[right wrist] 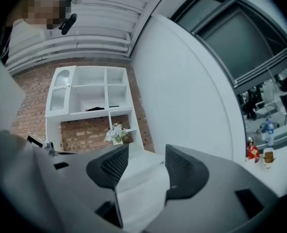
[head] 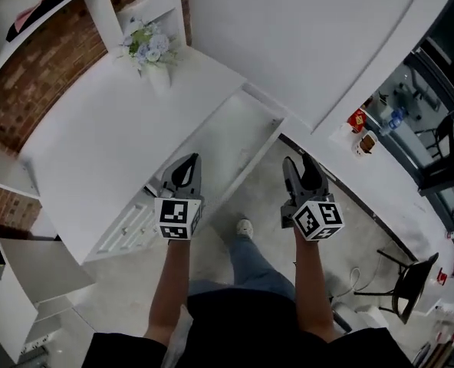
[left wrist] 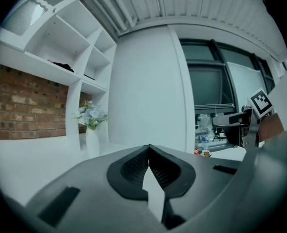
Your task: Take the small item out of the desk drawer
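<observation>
Below the head camera, the drawer (head: pixel 267 107) of the white desk (head: pixel 97 152) stands pulled out; no small item can be made out inside it. The left gripper (head: pixel 189 161) hovers over its near end and the right gripper (head: pixel 301 163) over the floor beside it.

Left gripper view: jaws pressed together, nothing between.

Right gripper view: jaws well apart, empty.

Judgement: opening done; finding, grasping and lifting out remain.
</observation>
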`<state>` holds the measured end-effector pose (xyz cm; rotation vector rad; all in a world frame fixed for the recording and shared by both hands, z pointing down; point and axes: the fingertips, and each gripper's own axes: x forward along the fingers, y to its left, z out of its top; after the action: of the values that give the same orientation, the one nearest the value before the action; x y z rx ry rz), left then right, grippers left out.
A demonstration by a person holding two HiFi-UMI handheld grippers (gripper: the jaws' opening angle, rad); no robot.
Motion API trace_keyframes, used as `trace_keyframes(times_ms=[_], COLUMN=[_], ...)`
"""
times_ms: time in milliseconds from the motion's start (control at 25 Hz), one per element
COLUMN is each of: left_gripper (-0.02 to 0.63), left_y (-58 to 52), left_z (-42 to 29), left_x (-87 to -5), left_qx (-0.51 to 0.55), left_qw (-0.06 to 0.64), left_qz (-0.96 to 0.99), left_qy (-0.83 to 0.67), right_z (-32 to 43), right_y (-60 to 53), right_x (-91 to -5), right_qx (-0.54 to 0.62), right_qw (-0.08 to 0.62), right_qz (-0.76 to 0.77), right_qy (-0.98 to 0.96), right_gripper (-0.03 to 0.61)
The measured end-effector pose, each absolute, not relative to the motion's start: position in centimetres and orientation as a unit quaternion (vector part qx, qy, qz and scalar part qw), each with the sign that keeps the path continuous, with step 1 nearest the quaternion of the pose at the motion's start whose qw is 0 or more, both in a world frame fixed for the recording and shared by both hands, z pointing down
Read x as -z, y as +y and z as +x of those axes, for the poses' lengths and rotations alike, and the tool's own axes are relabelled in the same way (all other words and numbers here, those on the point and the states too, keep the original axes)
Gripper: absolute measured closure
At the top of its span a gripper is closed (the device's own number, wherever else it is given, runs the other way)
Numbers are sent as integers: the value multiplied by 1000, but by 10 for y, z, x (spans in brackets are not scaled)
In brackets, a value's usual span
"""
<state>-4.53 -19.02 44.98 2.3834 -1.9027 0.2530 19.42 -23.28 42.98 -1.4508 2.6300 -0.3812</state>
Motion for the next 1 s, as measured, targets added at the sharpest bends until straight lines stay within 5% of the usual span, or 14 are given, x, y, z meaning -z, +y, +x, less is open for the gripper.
trace_keyframes(times_ms=[640, 1000], left_gripper=[604, 604], left_y=[-263, -271], left_z=[-88, -96], left_x=[-459, -472], left_qx=[-94, -83], left_qw=[81, 105], left_qz=[675, 671], left_qy=[-727, -730], right_z=[121, 62], right_y=[-376, -372], right_x=[-475, -530], right_qx=[154, 139], right_qw=[-48, -272], right_qz=[-331, -177], right_qy=[930, 936], right_gripper=[362, 362])
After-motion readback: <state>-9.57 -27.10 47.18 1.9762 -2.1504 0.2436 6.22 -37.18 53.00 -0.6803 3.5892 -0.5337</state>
